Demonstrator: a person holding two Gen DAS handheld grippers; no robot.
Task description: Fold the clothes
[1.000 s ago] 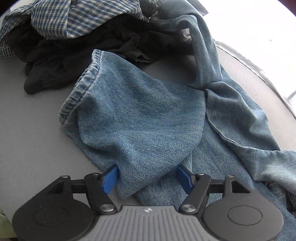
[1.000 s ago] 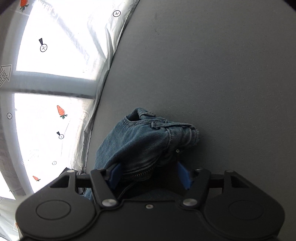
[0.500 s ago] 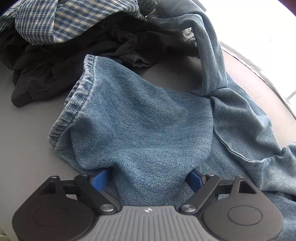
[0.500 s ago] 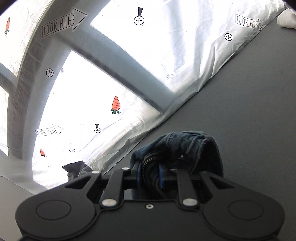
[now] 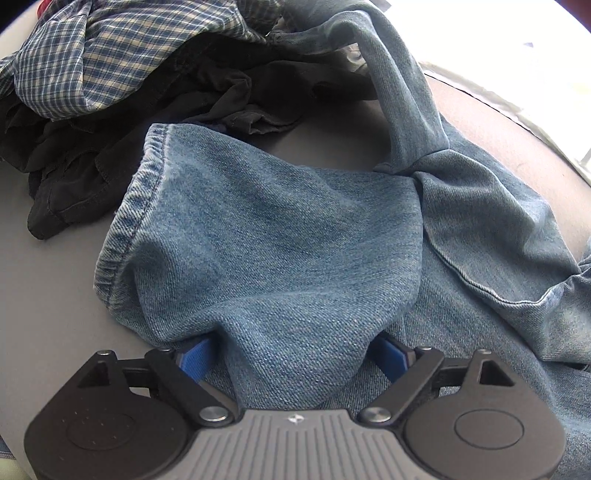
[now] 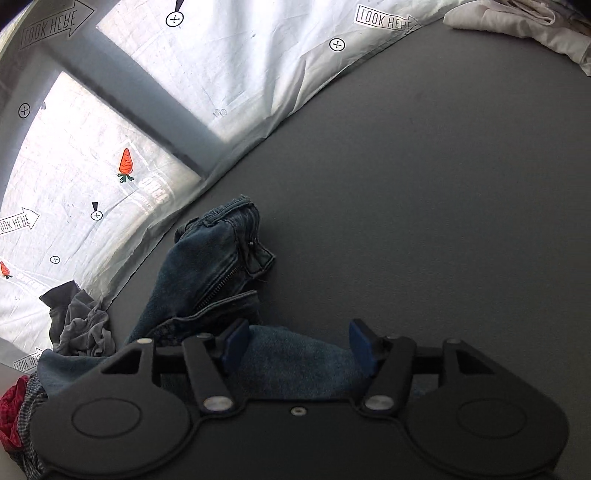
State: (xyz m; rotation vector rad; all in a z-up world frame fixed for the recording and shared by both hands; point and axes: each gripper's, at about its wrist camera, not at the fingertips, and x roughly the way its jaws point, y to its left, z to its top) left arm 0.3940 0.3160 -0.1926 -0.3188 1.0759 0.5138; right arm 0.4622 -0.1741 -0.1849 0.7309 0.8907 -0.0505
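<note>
A pair of blue jeans (image 5: 280,236) lies crumpled on the grey table (image 5: 48,295). One leg with its hem (image 5: 125,225) lies folded over towards me. My left gripper (image 5: 295,354) is open, its blue pads on either side of a fold of that leg. In the right wrist view the jeans' waist with the zipper (image 6: 218,266) lies loose on the table. My right gripper (image 6: 297,345) is open just behind it, over denim, holding nothing.
A pile of clothes with a checked shirt (image 5: 122,48) and a black garment (image 5: 110,147) sits behind the jeans. A white printed sheet (image 6: 110,147) borders the table. A grey garment (image 6: 81,325) and white cloth (image 6: 524,22) lie at the edges.
My right gripper has opened and let go of the jeans' waist, which now lies on the table. My left gripper has stayed open around the leg fold, with the view shifting slightly.
</note>
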